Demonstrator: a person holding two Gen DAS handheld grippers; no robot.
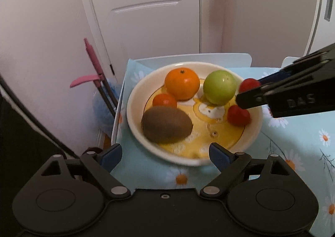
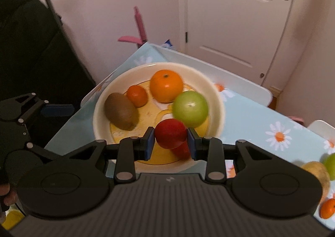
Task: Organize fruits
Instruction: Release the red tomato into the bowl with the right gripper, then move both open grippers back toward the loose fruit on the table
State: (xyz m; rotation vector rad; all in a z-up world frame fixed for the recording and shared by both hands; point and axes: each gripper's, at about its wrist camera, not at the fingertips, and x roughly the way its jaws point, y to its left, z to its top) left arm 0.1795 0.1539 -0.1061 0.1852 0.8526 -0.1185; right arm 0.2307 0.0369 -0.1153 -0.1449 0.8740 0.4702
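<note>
A cream bowl with a yellow inside stands on the flowered cloth. It holds a kiwi, a large orange, a small orange, a green apple and a red fruit. My right gripper is shut on another red fruit over the bowl's near right side. My left gripper is open and empty at the bowl's front rim.
More fruit lies on the cloth at the right: a green one, a yellowish one and a small orange. A white door and pink wall stand behind. A pink-handled broom leans left of the table.
</note>
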